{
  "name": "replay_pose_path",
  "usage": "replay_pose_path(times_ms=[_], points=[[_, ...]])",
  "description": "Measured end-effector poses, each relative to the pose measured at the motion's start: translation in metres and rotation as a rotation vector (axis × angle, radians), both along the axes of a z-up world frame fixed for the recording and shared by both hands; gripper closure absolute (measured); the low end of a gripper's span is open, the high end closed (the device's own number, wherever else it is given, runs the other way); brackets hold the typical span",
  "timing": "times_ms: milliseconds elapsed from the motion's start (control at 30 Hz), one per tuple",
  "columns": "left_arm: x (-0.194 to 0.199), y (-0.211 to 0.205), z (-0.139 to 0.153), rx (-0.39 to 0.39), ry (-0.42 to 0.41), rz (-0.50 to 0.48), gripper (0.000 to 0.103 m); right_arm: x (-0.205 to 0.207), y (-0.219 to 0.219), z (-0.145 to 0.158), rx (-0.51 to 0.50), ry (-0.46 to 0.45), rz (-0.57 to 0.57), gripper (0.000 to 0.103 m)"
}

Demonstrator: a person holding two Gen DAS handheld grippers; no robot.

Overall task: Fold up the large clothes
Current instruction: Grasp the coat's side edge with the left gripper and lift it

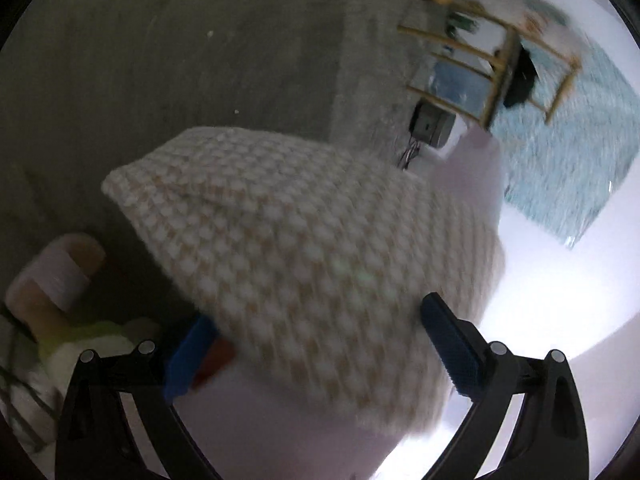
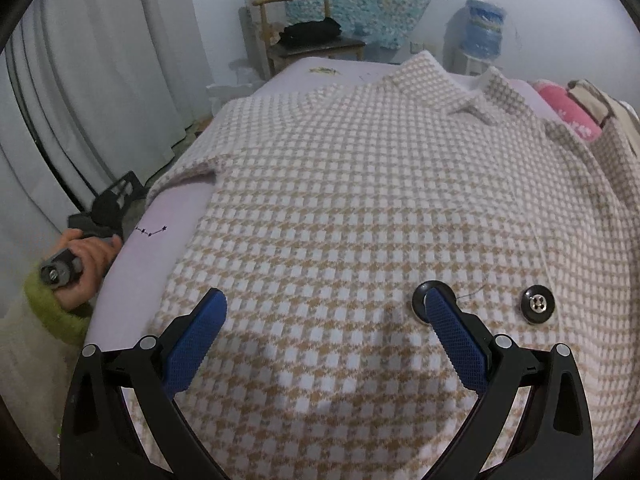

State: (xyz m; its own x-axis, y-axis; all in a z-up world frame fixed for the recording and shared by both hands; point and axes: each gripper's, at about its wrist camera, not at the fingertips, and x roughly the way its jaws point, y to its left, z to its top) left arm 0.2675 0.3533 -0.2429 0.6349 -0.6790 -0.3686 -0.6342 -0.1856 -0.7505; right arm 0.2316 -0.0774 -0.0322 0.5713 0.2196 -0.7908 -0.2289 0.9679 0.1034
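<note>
One large beige-and-white houndstooth woollen coat (image 2: pixel 380 208) lies spread front-up across the lilac-sheeted bed (image 2: pixel 168 216), its collar toward the far edge and one sleeve (image 1: pixel 280 240) draped over the left edge of the bed toward the floor. Two black round buttons (image 2: pixel 536 304) sit on the front panel near the bed's near edge. The fabric looks thick and soft, probably fairly heavy for its size, so it should drape slowly and hold a fold, though it may sag if lifted from a single point. The sleeve cuff, the shoulder seam and the hem corners seem the best places to pinch.

The right hand-held gripper (image 2: pixel 324 320) hovers just above the coat's lower front, jaws wide and gripping nothing. The left hand-held gripper (image 1: pixel 316 320) is beside the bed's left edge, also spread wide, with the hanging sleeve lying between its fingers but not clamped; that view is blurred.

A wooden chair (image 2: pixel 304 28) stands beyond the far edge.
</note>
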Motion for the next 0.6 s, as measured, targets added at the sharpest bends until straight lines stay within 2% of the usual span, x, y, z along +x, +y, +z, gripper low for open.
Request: replay_pose_path(times_ms=[133, 233, 300, 333, 400, 433, 500, 600], points=[[0.010, 0.008, -0.012, -0.058, -0.011, 0.071, 0.007, 0.003, 0.002, -0.007, -0.007, 0.019, 0.001, 0.007], [0.018, 0.018, -0.014, -0.041, -0.029, 0.118, 0.017, 0.005, 0.001, -0.010, -0.008, 0.030, -0.005, 0.007], [0.021, 0.024, -0.008, 0.004, -0.020, 0.133, 0.036, 0.006, -0.001, -0.011, -0.004, 0.036, -0.011, 0.007], [0.021, 0.027, -0.006, 0.017, -0.014, 0.143, 0.041, 0.006, -0.002, -0.012, -0.002, 0.037, -0.014, 0.007], [0.023, 0.034, -0.005, 0.048, -0.007, 0.158, 0.056, 0.006, -0.003, -0.011, 0.002, 0.036, -0.018, 0.007], [0.025, 0.037, -0.001, 0.072, -0.009, 0.158, 0.059, 0.006, -0.003, -0.011, 0.002, 0.035, -0.020, 0.007], [0.027, 0.043, 0.006, 0.117, -0.014, 0.164, 0.073, 0.006, -0.004, -0.009, 0.003, 0.030, -0.024, 0.007], [0.023, 0.051, 0.023, 0.208, -0.030, 0.171, 0.084, 0.005, -0.005, -0.007, -0.002, 0.022, -0.029, 0.007]])
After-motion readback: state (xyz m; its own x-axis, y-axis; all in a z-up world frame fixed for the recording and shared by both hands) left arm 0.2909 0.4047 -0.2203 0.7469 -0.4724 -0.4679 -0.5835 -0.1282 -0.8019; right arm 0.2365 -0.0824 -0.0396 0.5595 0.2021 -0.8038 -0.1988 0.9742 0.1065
